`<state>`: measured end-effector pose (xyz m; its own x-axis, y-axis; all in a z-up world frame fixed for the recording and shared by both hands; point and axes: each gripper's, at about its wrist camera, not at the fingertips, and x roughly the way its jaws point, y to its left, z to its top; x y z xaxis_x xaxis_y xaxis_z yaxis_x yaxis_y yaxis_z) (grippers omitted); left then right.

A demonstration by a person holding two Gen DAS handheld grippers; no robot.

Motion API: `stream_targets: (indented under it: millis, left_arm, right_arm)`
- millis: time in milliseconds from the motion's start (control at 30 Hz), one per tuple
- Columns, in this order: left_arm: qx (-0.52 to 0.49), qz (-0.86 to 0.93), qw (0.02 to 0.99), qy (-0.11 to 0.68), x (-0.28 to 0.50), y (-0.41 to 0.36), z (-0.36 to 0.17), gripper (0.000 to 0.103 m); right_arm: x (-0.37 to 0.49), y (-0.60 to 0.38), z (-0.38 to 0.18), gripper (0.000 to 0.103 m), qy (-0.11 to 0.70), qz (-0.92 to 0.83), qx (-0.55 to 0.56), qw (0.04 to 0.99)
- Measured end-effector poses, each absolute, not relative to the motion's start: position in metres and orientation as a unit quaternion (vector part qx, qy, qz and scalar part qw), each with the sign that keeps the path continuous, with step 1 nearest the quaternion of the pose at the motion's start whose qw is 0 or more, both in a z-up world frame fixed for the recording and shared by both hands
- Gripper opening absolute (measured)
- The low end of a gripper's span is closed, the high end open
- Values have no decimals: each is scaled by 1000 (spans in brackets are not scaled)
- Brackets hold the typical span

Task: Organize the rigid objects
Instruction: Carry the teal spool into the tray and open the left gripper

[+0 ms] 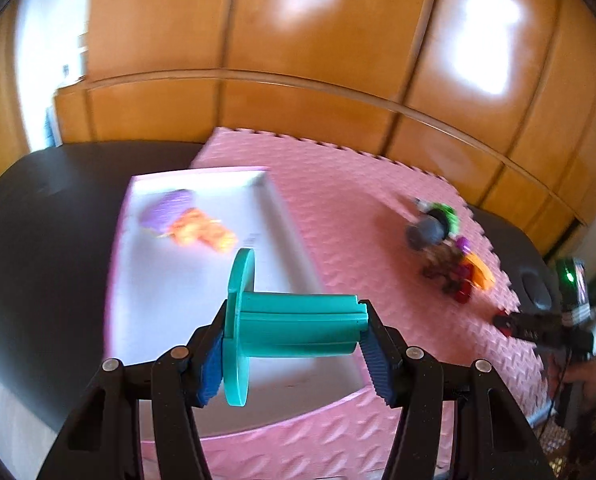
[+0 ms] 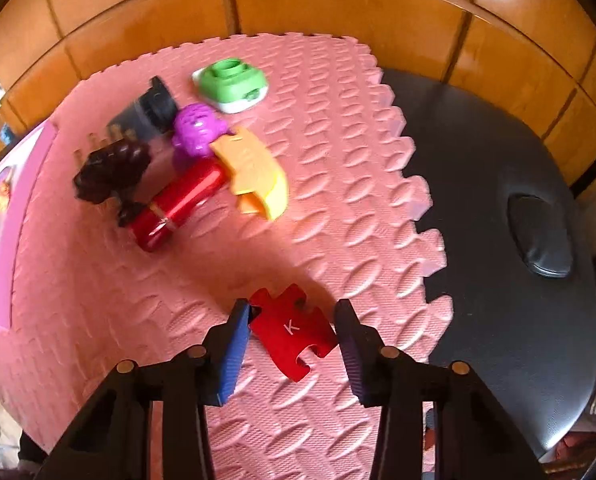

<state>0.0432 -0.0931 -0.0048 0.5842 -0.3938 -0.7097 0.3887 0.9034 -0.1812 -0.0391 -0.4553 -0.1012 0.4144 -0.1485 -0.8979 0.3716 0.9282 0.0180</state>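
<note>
A white tray with a pink rim lies at the left on a pink foam mat covering a dark desk, with wooden cabinet doors behind. A purple piece and an orange piece, both blurred, rest touching near the tray's far end.

Over the tray's near half, the left tongs are clamped end to end on a teal plastic spool: a ribbed cylinder lying crosswise with a round flange at its left end. One blue ribbed pad presses the flange, the other the plain end.

Further right on the mat sits a loose cluster, seen clearly from the right wrist: a dark grey cylinder, a dark brown lumpy piece, a glossy red cylinder lying on its side, a purple moulded figure, a yellow-orange curved piece, and, apart at the far side, a green-and-white block.

Nearest the right wrist camera, a flat red jigsaw-shaped tile marked with a white K lies on the mat between the pads of the right tongs. The left pad touches its edge; the right pad stands clear, so the tongs are partly open and not yet gripping.
</note>
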Motion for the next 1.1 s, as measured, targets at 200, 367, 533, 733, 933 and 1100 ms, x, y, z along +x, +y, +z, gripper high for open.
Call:
stream_targets:
  millis: [200, 367, 533, 733, 933, 1100]
  left_arm:
    - [-37, -179, 890, 418, 64, -60, -13, 59]
    - [-47, -190, 883, 426, 85, -70, -15, 59]
    - [-48, -206, 883, 418, 125, -94, -7, 59]
    - [-39, -204, 879, 428, 183, -121, -19, 60]
    - [-11, -203, 873, 443, 213, -136, -40, 60]
    - [10, -195, 868, 456, 220, -140, -58, 62]
  right_arm:
    - [-38, -459, -103, 43, 517, -150, 121, 834]
    - [-37, -455, -103, 44, 515, -151, 115, 836]
    - [-38, -452, -103, 43, 509, -150, 104, 841]
    - [-37, -449, -103, 43, 504, -147, 91, 846]
    - [-36, -449, -103, 43, 502, -145, 86, 848]
    - [-36, -449, -102, 43, 500, -144, 84, 850]
